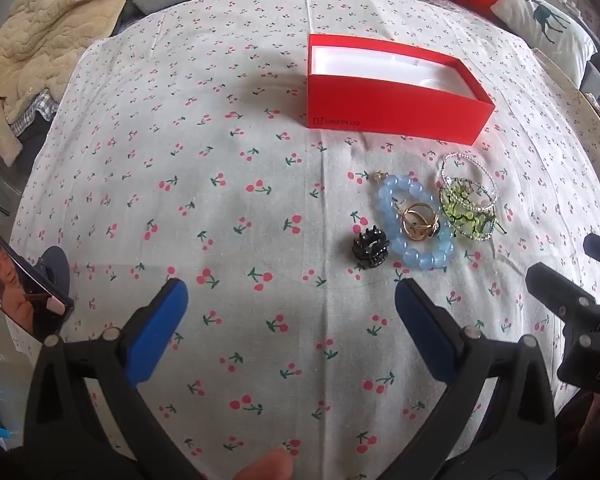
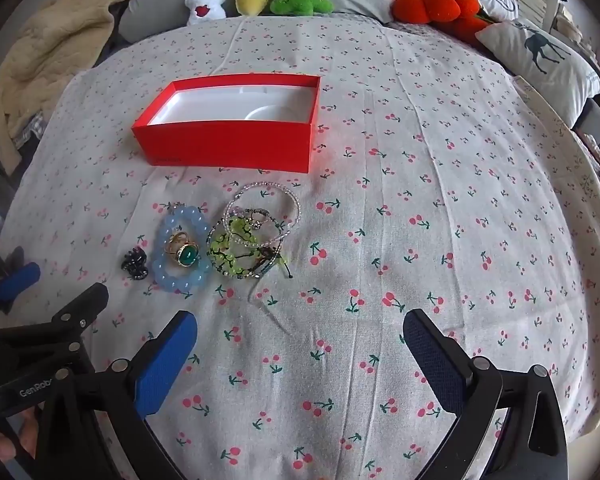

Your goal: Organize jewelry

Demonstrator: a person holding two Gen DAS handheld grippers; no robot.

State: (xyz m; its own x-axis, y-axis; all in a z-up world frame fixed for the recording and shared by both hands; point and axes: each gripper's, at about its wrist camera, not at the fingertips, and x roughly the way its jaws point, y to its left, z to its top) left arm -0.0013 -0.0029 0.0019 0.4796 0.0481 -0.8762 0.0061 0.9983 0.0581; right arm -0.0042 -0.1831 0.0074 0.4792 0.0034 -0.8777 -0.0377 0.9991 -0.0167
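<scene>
Both my tools, left and right, gape wide, empty, over the bed; jewelry pile just before the red box.

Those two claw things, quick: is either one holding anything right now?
Left gripper: jaws wide open, holding nothing, above the cherry-print cloth.
Right gripper: jaws wide open, holding nothing; the blue bead bracelet lies untouched ahead.
</scene>
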